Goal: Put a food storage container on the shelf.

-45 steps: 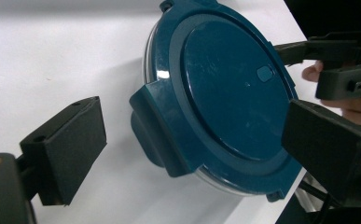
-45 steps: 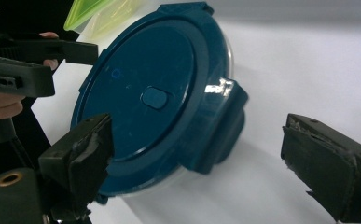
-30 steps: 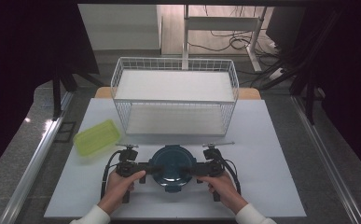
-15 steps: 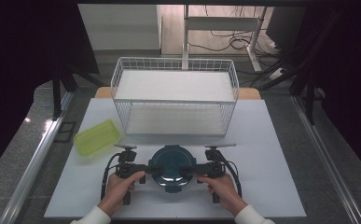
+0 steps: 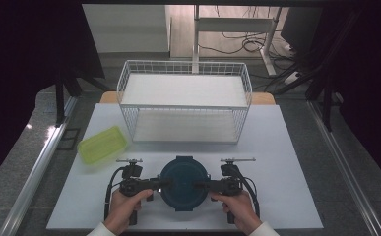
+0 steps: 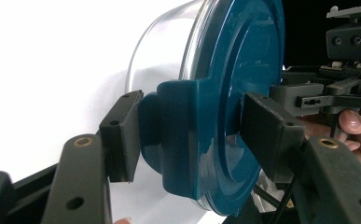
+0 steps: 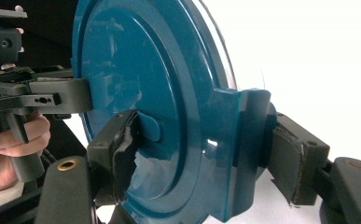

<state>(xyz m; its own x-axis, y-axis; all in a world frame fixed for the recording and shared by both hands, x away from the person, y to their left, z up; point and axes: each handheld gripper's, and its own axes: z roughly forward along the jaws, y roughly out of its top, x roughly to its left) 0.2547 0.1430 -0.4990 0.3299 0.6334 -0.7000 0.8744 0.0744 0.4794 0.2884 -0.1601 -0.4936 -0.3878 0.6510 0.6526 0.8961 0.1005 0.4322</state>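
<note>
Round teal-lidded container (image 5: 183, 183) sits near the table's (image 5: 286, 162) front edge as before; the left gripper (image 5: 162, 184) and right gripper (image 5: 200, 186), jaws just closing, now pinch its 2 side latches.

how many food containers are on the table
2. A round container with a dark teal lid sits at the table's near edge between the left gripper and right gripper. A yellow-green container lies left of the wire basket.
</note>
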